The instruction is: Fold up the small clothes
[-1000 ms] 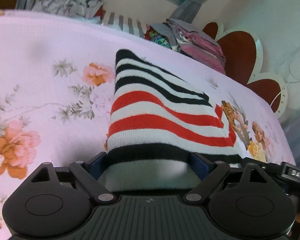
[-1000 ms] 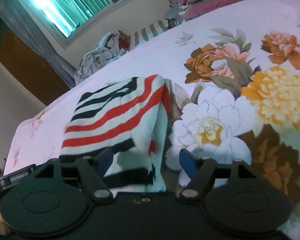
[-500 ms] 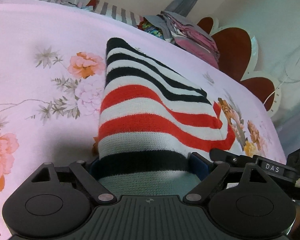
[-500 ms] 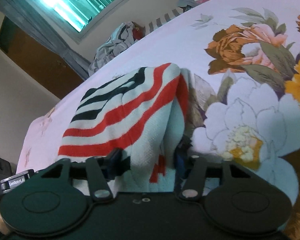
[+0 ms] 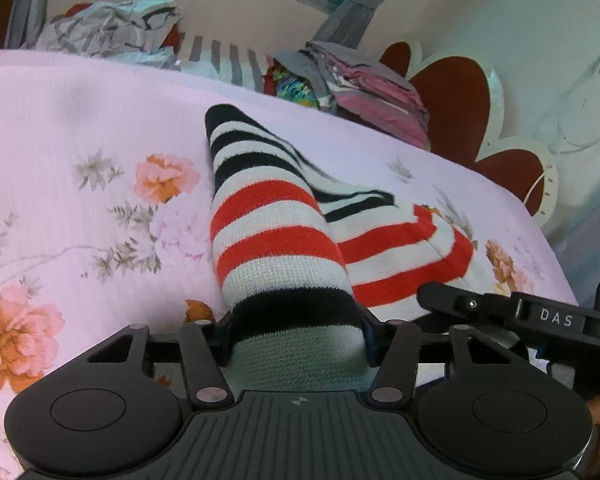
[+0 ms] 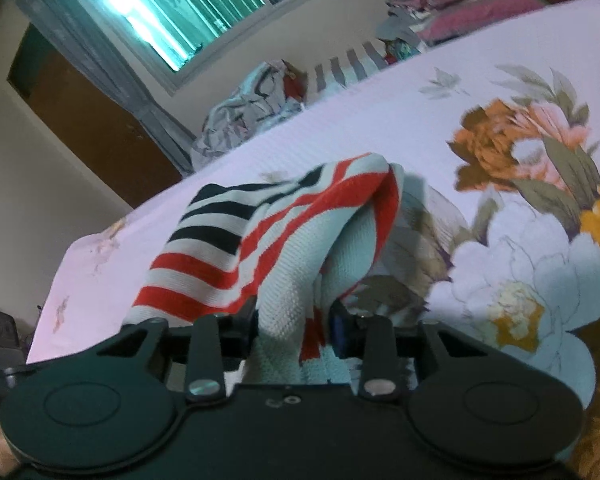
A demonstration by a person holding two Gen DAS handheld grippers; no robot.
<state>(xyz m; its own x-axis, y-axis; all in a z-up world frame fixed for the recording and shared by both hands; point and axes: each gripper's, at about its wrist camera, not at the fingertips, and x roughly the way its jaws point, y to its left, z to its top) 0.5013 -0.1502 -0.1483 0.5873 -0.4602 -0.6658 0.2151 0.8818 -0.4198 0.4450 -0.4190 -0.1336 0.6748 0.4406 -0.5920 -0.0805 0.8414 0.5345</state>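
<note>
Lying on the bedspread [image 5: 80, 128], 1 striped knit garment [image 5: 272, 248] in black, white and red is bunched lengthwise, its near end raised off the cloth. Left gripper [image 5: 296, 336]: jaws have just been closing and now press on the black-and-white end of the garment from both sides; fabric fills the gap between them. Right gripper [image 6: 294, 328]: jaws have likewise just been closing and now pinch a gathered white-and-red fold of the same garment [image 6: 284, 236]. From the left wrist view the right gripper's finger [image 5: 512, 312], marked DAS, sits just beside the garment's right edge. The bedspread is pale pink with large floral print [image 6: 516, 148]. At its far edge lie 1 loose clothes heap [image 5: 108, 28] and 1 folded stack [image 5: 364, 92], well apart from the garment. Beyond them a headboard [image 5: 456, 100] and a window [image 6: 172, 8] are visible.
</note>
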